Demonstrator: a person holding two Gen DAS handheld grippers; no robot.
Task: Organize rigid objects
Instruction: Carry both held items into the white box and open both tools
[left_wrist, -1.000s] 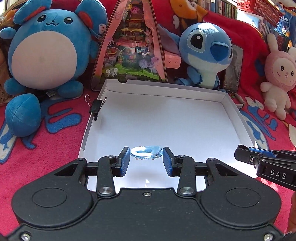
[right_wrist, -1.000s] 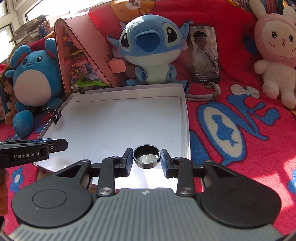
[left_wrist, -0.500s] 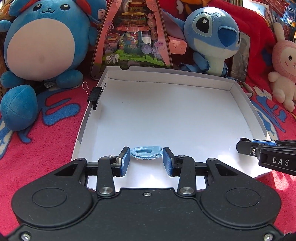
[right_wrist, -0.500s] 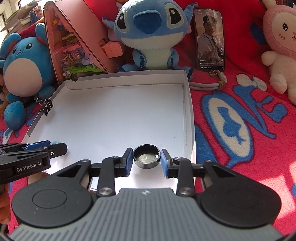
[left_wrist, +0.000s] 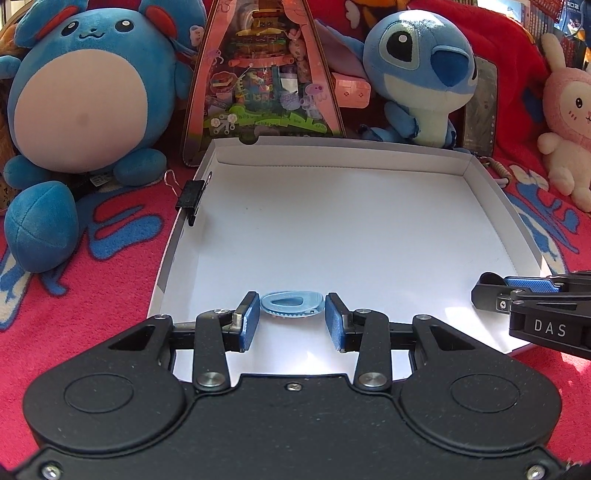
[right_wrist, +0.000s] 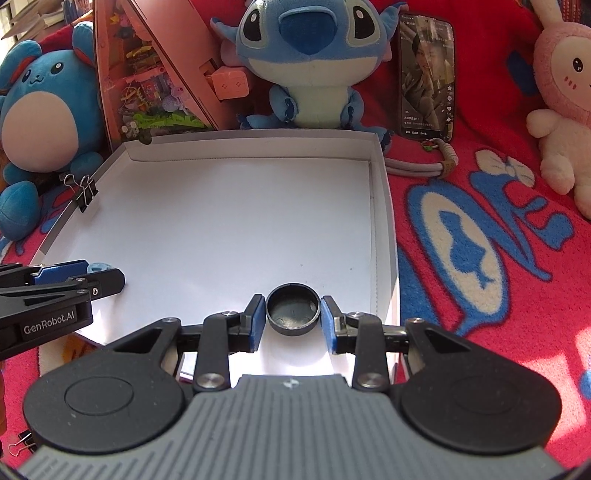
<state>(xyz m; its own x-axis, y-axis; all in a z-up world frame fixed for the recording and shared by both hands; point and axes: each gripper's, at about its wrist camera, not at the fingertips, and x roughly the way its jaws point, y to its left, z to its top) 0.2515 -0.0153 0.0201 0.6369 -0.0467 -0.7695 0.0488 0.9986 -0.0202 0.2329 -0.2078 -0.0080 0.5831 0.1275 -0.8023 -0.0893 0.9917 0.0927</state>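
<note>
A light-blue plastic hair clip (left_wrist: 291, 303) is pinched between the blue pads of my left gripper (left_wrist: 291, 319), just above the near part of a shallow white cardboard box (left_wrist: 332, 147). My right gripper (right_wrist: 293, 323) is shut on a small round black cap (right_wrist: 293, 314), open side up, over the box's near right corner (right_wrist: 384, 229). Each gripper shows in the other's view: the right one (left_wrist: 517, 293) at the box's right edge, the left one (right_wrist: 107, 282) at its left with the clip (right_wrist: 99, 266).
A black binder clip (left_wrist: 192, 201) grips the box's left wall. Plush toys ring the box: a round blue one (left_wrist: 81, 99), a blue alien (right_wrist: 306, 59), a pink rabbit (right_wrist: 565, 110). A pink triangular toy box (left_wrist: 262, 74) and a phone (right_wrist: 426, 74) stand behind. Another binder clip (right_wrist: 18, 445) lies near left.
The right gripper has come slightly forward and down over the box with the cap. The left gripper has hardly moved. Both grips stay the same.
</note>
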